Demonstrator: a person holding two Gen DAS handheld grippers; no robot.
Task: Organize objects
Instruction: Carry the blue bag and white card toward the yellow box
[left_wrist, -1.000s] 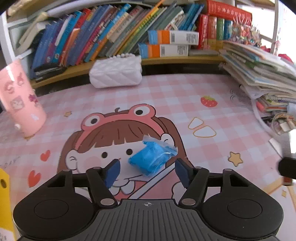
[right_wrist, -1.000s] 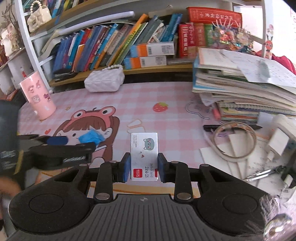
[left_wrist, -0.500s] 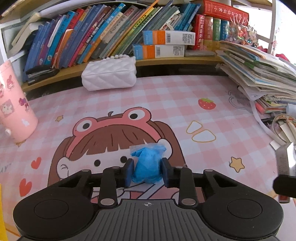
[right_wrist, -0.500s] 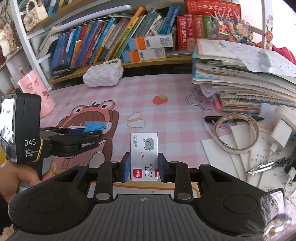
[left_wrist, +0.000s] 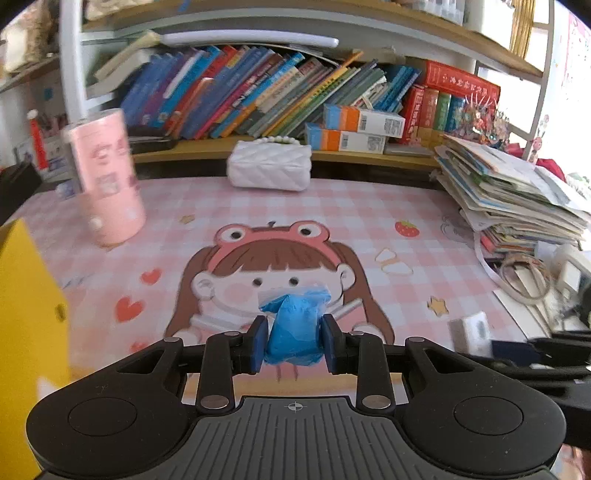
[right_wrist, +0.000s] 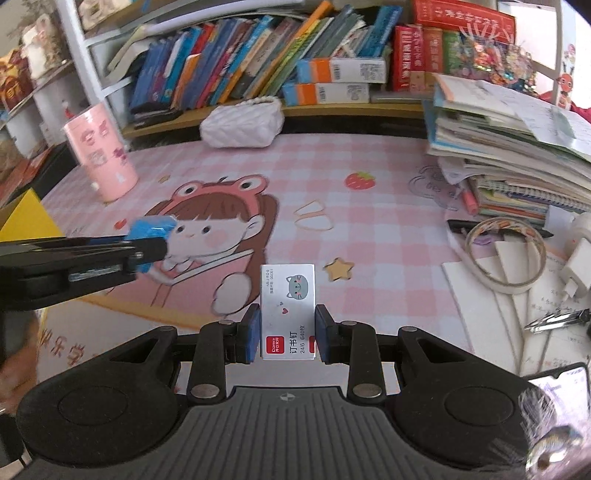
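We see the left gripper (left_wrist: 293, 338) clamped on a crumpled blue packet (left_wrist: 294, 329), its two blue pads pressed against the packet's sides, and the packet is held clear above the table (left_wrist: 369, 214), over the cartoon girl (left_wrist: 273, 273) printed on the pink checked mat. We take that cartoon girl as our landmark. From the right wrist view, the right gripper (right_wrist: 284, 334) is closed on a small white staple box (right_wrist: 287, 308) with a grey cat on its label; the box stands up between the pads, just to the right of the cartoon girl's lower edge. To the girl's left and farther back, a pink cup (left_wrist: 107, 181) stands upright on the mat. Directly behind her, against the shelf edge, lies a white quilted purse (left_wrist: 269, 170). To her right, a tall stack of books and papers (left_wrist: 513, 199) leans at the mat's edge, with a roll of tape (right_wrist: 504, 254) lying near its foot.
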